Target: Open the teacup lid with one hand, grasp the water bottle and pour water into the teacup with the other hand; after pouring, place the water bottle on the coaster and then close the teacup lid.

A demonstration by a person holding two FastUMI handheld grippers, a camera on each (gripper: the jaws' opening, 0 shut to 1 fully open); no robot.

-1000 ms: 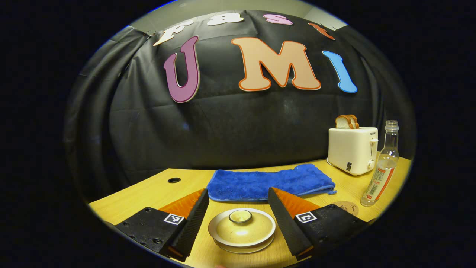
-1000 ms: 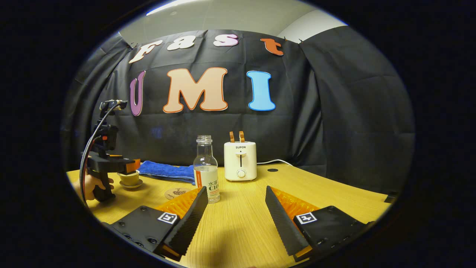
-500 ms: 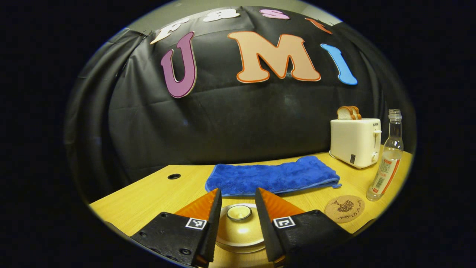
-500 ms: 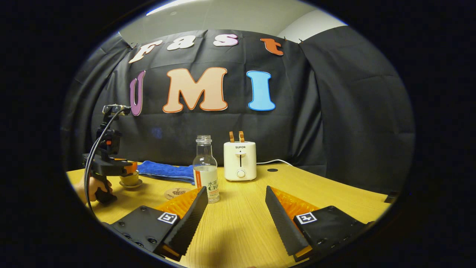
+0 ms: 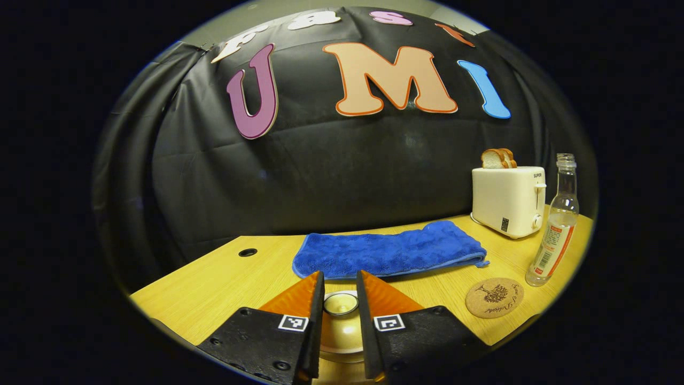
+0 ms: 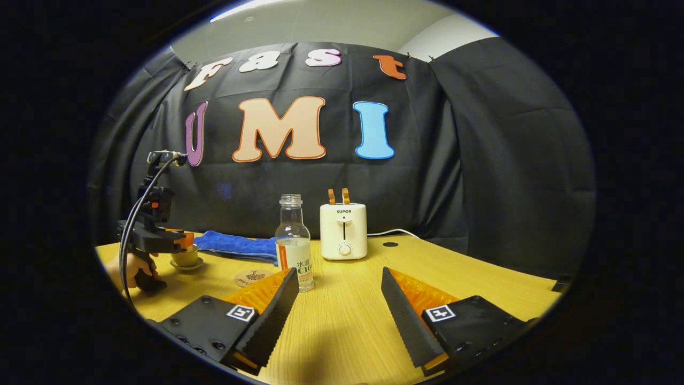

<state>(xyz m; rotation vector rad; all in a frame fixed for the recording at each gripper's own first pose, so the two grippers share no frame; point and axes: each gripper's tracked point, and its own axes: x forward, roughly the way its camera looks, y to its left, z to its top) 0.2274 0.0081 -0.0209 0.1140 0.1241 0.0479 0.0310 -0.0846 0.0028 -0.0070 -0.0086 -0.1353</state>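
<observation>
Teacup lid [image 5: 341, 321], on its cup at the near left of the bench [image 5: 224, 278], now has its knob pinched in the left gripper [image 5: 340, 291], whose jaws have closed in from wide apart. Lifting looks next. Right gripper [image 6: 336, 299] hangs with jaws spread, unmoved, near the water bottle [image 6: 292, 243]. Coaster [image 5: 494, 298] sits bare beside the bottle.

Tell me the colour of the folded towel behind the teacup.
The towel is bright blue; the left gripper view shows it best.
</observation>
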